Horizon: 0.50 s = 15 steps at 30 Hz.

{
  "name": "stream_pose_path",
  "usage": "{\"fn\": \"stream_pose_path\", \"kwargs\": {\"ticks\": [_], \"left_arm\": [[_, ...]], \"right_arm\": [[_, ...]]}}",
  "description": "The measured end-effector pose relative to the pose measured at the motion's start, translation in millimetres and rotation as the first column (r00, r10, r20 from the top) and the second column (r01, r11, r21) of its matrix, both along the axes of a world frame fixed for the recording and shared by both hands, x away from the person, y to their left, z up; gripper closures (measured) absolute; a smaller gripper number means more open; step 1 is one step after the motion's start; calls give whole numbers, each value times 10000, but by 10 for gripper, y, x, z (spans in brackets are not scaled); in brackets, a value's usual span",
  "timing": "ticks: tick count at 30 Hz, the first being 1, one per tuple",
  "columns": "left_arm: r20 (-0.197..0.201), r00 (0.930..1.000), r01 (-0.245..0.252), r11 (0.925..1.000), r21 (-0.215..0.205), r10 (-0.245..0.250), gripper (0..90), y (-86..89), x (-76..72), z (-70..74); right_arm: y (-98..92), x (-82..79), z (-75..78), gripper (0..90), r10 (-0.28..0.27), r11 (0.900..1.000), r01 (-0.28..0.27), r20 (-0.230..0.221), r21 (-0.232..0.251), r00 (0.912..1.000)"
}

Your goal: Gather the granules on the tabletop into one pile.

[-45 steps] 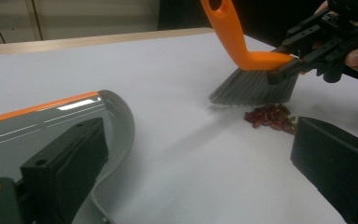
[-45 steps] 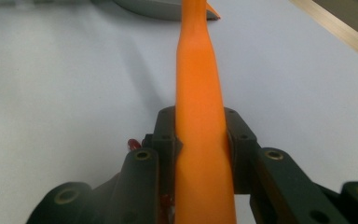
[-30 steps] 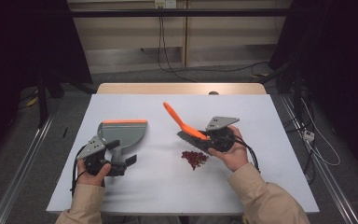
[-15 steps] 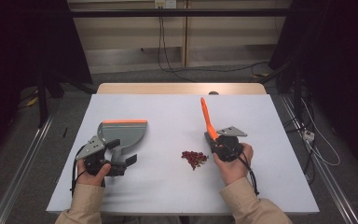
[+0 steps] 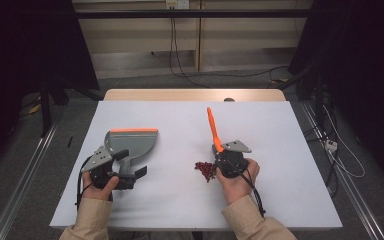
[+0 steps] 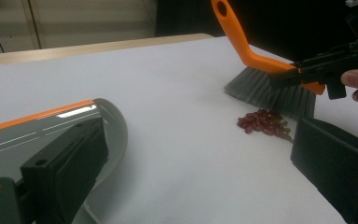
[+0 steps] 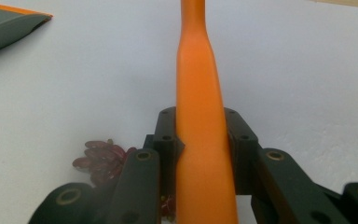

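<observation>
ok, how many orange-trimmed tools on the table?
2. The dustpan, orange along its front edge, lies at the left, held by the left gripper. The orange-handled brush sits right of centre, in the right gripper, beside the red beans.

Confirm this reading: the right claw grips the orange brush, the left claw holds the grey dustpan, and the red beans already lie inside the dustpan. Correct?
Not quite. The red beans lie in a heap on the white table, beside the orange brush held in the right claw, well apart from the grey dustpan in the left claw. The high view shows it. The rest stands.
</observation>
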State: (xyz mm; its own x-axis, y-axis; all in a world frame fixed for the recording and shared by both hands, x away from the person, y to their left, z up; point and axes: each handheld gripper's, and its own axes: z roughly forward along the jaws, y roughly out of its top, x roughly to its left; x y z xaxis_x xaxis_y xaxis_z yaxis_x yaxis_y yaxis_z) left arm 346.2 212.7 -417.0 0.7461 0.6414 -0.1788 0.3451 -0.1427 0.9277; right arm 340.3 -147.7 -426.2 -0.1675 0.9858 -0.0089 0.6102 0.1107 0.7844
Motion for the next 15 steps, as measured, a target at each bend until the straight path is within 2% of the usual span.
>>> {"fn": "stream_pose_path", "kwargs": {"ticks": [8,13,15], "left_arm": [[24,10000,48,10000,7,-48,36,-8,1,9],[-1,10000,36,10000,-3,-36,36,-8,0,8],[22,10000,34,10000,-14,-34,36,-4,0,11]], "right_arm": [[61,-17,3,712,120,9999,-120,-4,13,9999],[76,-6,11,712,226,9994,-224,-82,267,9997],[97,-2,9,712,278,9994,-277,-55,197,9996]]}}
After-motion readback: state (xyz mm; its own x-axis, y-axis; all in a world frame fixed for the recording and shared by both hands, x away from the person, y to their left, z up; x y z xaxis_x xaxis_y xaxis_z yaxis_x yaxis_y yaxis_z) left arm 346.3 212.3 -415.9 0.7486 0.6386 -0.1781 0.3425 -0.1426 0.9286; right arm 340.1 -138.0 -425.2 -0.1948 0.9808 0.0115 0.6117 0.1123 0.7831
